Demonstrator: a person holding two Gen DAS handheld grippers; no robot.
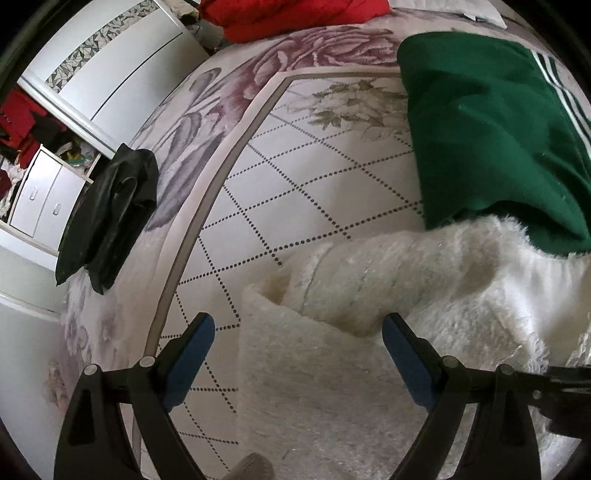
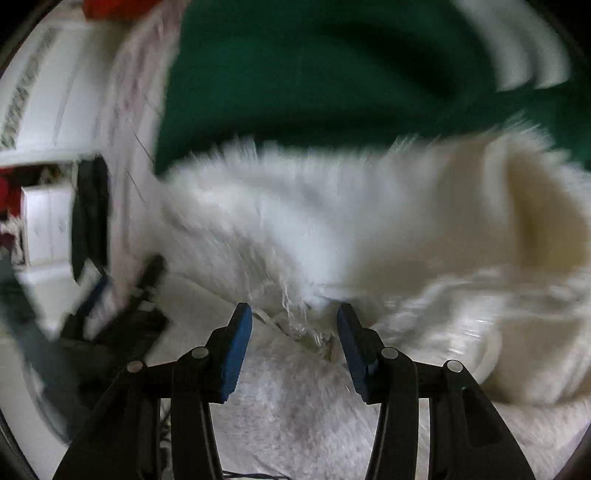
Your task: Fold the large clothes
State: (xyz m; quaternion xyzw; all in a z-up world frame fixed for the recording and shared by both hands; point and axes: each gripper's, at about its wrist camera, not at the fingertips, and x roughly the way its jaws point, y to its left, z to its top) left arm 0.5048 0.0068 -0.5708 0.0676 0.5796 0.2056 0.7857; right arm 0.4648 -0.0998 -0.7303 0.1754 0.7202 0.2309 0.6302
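A fluffy white garment (image 1: 388, 295) lies on the patterned bedspread (image 1: 295, 177), its sleeve stretched toward the left. My left gripper (image 1: 299, 332) is open, with the sleeve's cuff end between its blue pads and nothing gripped. In the blurred right wrist view the same white garment (image 2: 332, 229) fills the middle. My right gripper (image 2: 294, 325) is open just over a frayed fold of it. The left gripper (image 2: 122, 306) shows at the left of that view.
A folded green garment with white stripes (image 1: 491, 122) lies beyond the white one and also shows in the right wrist view (image 2: 314, 74). A black garment (image 1: 110, 214) lies at the bed's left edge. Red clothes (image 1: 288, 14) sit at the far end. A white wardrobe (image 1: 110, 62) stands left.
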